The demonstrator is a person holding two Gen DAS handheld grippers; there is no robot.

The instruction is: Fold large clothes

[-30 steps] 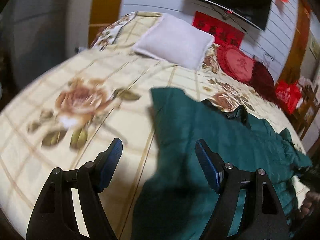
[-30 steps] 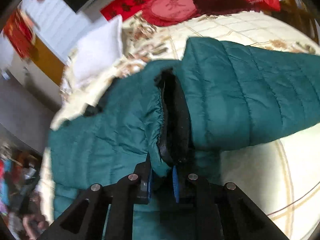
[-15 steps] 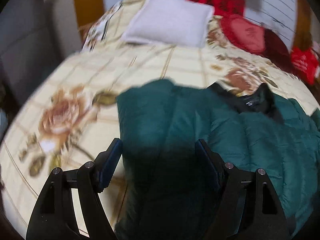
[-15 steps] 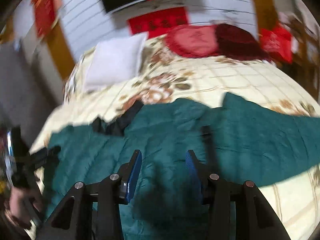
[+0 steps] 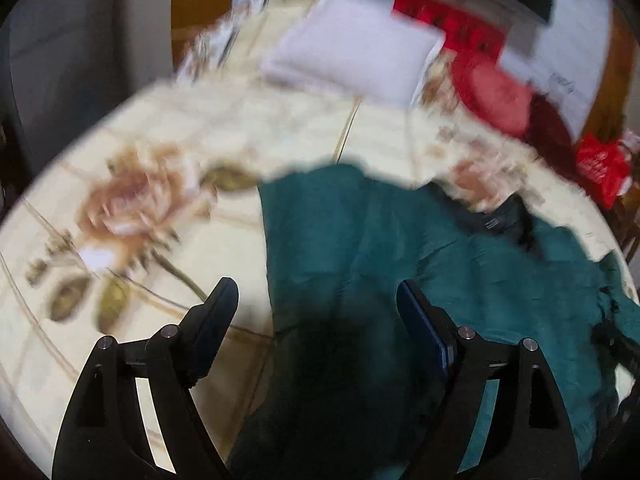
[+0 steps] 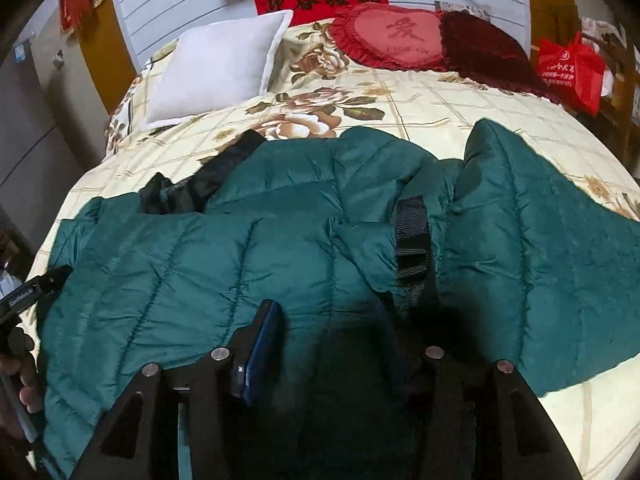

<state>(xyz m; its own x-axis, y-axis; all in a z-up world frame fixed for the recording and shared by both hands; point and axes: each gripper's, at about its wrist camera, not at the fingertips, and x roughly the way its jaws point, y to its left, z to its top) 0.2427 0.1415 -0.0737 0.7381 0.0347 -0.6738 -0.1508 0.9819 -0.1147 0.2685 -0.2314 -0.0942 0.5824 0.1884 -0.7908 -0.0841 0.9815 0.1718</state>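
Observation:
A dark green quilted jacket (image 6: 280, 248) lies spread on the floral bedspread (image 6: 440, 100), its black collar (image 6: 208, 180) toward the pillows. One sleeve is folded over the body, and its black cuff (image 6: 412, 240) rests just beyond my right gripper (image 6: 326, 312). The right jaws are opening, with nothing pinched between them and the jacket underneath. In the blurred left wrist view, my left gripper (image 5: 316, 300) hovers over the jacket's (image 5: 400, 248) left edge. Its jaws stand wide and are still opening, empty. The left gripper (image 6: 32, 292) and a hand (image 6: 20, 376) also show at the jacket's far left.
A white pillow (image 6: 220, 68), a red heart cushion (image 6: 392, 36) and a dark red cushion (image 6: 480, 44) lie at the head of the bed. A red bag (image 6: 568, 68) stands at the right beyond the bed edge. A grey cabinet (image 5: 80, 60) is to the left.
My right gripper let go of the sleeve cuff and drew back, and the sleeve now lies across the jacket. The left gripper shifted right from the bare bedspread over the jacket's edge.

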